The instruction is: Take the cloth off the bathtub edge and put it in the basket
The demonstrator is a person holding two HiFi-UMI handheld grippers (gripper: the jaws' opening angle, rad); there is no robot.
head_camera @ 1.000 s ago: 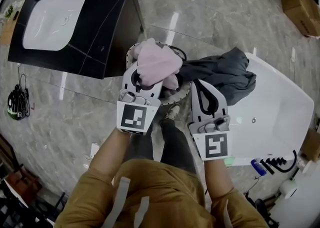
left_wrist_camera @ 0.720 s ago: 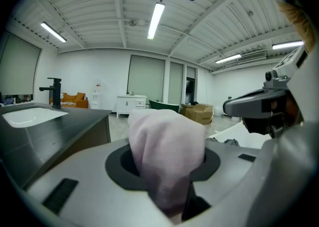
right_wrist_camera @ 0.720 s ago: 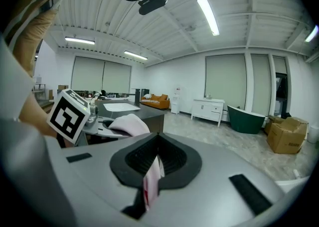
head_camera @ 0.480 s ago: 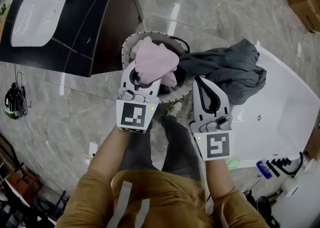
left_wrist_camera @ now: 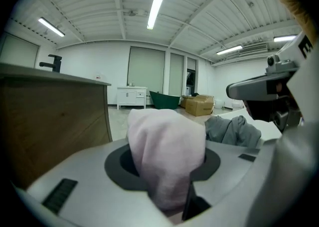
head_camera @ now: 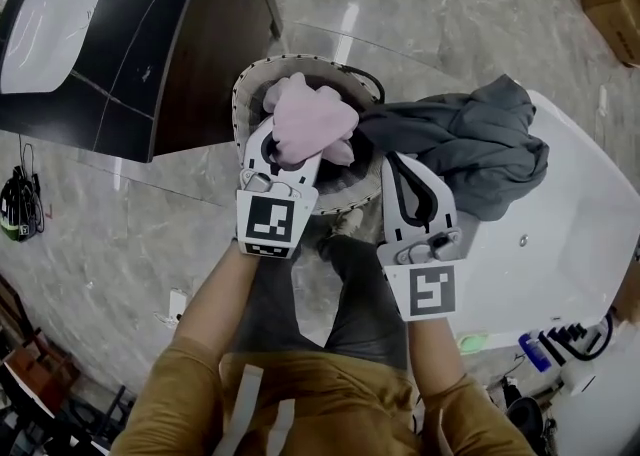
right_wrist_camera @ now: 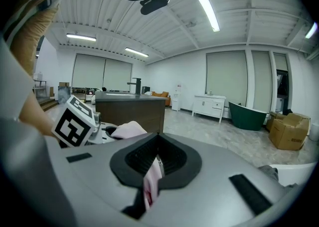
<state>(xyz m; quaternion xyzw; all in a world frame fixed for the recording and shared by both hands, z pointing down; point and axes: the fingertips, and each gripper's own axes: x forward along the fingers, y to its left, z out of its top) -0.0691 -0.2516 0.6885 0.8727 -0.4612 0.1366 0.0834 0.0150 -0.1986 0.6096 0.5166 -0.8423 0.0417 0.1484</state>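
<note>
Left claw [head_camera: 287, 142] and right claw [head_camera: 398, 162] lower, pink cloth [head_camera: 312, 119] nearer basket [head_camera: 240, 94]

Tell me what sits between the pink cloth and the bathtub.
A grey cloth, heaped over the bathtub edge beside the pink cloth; clearest in the head view.

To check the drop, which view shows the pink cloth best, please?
Head view: the whole pink cloth above the basket. Left gripper view shows only the gripped bunch; right gripper view, a pinched strip.
</note>
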